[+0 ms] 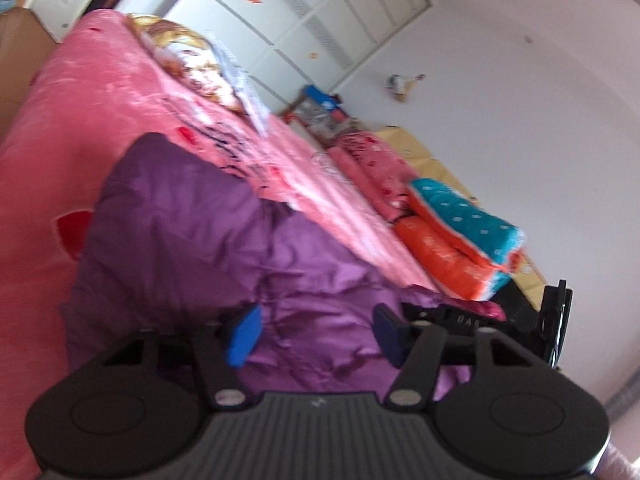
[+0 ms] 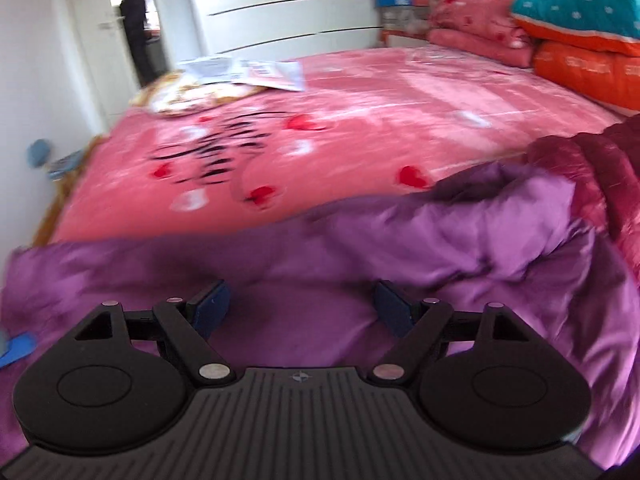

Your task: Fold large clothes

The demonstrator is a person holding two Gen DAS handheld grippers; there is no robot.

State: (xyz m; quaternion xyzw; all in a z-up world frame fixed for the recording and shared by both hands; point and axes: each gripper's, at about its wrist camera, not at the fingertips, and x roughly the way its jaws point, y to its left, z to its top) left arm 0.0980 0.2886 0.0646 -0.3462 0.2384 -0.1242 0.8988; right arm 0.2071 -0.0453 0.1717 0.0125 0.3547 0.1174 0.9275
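Note:
A large purple padded garment (image 1: pixel 180 220) lies crumpled on a bed covered by a pink blanket (image 1: pixel 80 120). My left gripper (image 1: pixel 317 334) hovers low over its wrinkled middle, its blue pads (image 1: pixel 244 336) apart and no cloth pinched between them. In the right wrist view the purple garment (image 2: pixel 440 232) stretches across the near edge of the pink blanket (image 2: pixel 320 128). My right gripper (image 2: pixel 302 314) is open wide just above it, with nothing in its jaws. A dark red padded piece (image 2: pixel 600 168) lies against the garment's right end.
Folded quilts, teal over orange (image 2: pixel 580 40), and a pink one (image 2: pixel 476 28) are stacked at the bed's far right. Papers (image 2: pixel 248 70) and a patterned pillow (image 2: pixel 180 96) lie at the far left. A white wardrobe (image 2: pixel 280 0) stands behind, and a person (image 2: pixel 136 20) stands in the doorway.

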